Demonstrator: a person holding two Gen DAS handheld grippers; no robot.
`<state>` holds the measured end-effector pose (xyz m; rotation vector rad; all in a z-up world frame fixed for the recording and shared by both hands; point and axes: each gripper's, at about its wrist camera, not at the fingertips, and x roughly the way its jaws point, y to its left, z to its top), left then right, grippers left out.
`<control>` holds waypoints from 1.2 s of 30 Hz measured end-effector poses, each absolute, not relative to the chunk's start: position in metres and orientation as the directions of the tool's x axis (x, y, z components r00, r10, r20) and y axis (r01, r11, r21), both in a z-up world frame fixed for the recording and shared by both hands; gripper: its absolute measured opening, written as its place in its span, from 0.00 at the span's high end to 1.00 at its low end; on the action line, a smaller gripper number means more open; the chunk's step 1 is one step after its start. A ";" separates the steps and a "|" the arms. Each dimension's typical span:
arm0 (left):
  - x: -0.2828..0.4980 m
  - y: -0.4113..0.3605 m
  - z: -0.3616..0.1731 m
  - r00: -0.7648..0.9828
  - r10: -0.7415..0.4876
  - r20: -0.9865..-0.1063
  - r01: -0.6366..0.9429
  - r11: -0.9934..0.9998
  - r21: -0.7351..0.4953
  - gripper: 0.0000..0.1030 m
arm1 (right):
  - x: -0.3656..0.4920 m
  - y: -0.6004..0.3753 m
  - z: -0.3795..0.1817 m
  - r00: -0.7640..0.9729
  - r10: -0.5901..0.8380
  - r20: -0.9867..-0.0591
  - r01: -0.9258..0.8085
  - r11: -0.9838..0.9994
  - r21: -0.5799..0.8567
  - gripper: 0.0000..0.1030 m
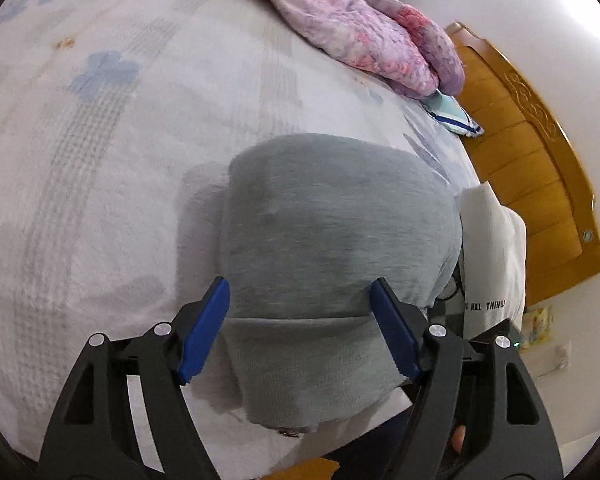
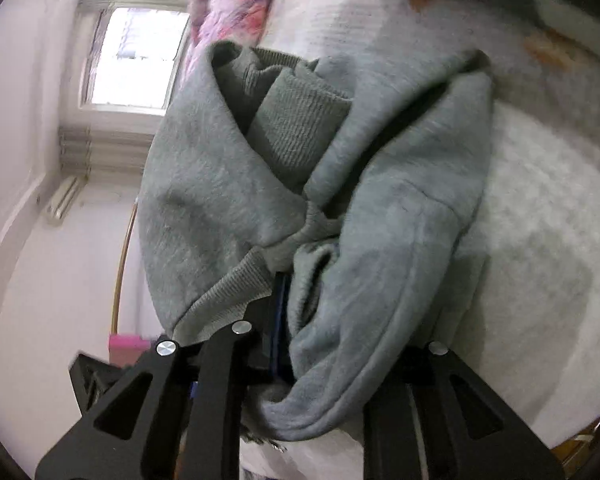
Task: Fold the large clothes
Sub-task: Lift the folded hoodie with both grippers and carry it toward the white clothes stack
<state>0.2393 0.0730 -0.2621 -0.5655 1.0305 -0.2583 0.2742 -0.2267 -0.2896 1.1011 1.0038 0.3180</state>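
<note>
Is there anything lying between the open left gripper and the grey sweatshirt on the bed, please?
Nothing visible does. The left gripper is open with its blue fingers straddling the folded grey sweatshirt on the bed. The pink quilt and white garment lie off to the side.

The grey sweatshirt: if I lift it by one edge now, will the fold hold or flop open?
Probably flops: the grey sweatshirt is soft fleece, already sagging and bunching around the right gripper. It looks thick, so likely heavy enough to droop. The open left gripper straddles the ribbed hem without supporting it.
</note>
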 end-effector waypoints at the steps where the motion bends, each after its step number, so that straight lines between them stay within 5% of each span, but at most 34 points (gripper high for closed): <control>1: 0.239 0.071 -0.258 0.505 -0.455 -0.733 -0.046 0.834 -0.549 0.28 | 0.274 -0.228 -0.284 0.536 0.666 -0.519 0.232 0.474 0.849 0.84; 5: 0.242 0.057 -0.250 0.507 -0.377 -0.775 -0.018 0.894 -0.447 0.24 | 0.273 -0.226 -0.257 0.479 0.625 -0.616 0.163 0.626 0.762 0.72; 16: 0.257 0.042 -0.277 0.468 -0.333 -0.819 -0.057 0.913 -0.405 0.16 | 0.235 -0.225 -0.195 0.518 0.475 -0.711 -0.031 0.841 0.540 0.72; 20: 0.260 0.044 -0.277 0.460 -0.342 -0.820 -0.056 0.910 -0.411 0.15 | 0.255 -0.219 -0.210 0.525 0.544 -0.655 -0.051 0.788 0.614 0.70; 25: 0.264 0.044 -0.280 0.448 -0.346 -0.824 -0.065 0.907 -0.416 0.14 | 0.313 -0.193 -0.265 0.407 0.446 -0.797 0.026 0.866 0.499 0.71; 32: 0.268 0.043 -0.287 0.431 -0.371 -0.822 -0.096 0.887 -0.451 0.12 | 0.323 -0.202 -0.283 0.385 0.482 -0.787 0.086 0.830 0.551 0.72; 35: 0.253 0.057 -0.282 0.447 -0.444 -0.777 -0.103 0.837 -0.538 0.13 | 0.308 -0.219 -0.275 0.408 0.542 -0.735 0.130 0.762 0.634 0.66; 36: 0.248 0.062 -0.282 0.452 -0.471 -0.758 -0.105 0.815 -0.570 0.12 | 0.297 -0.227 -0.270 0.426 0.561 -0.710 0.150 0.730 0.667 0.53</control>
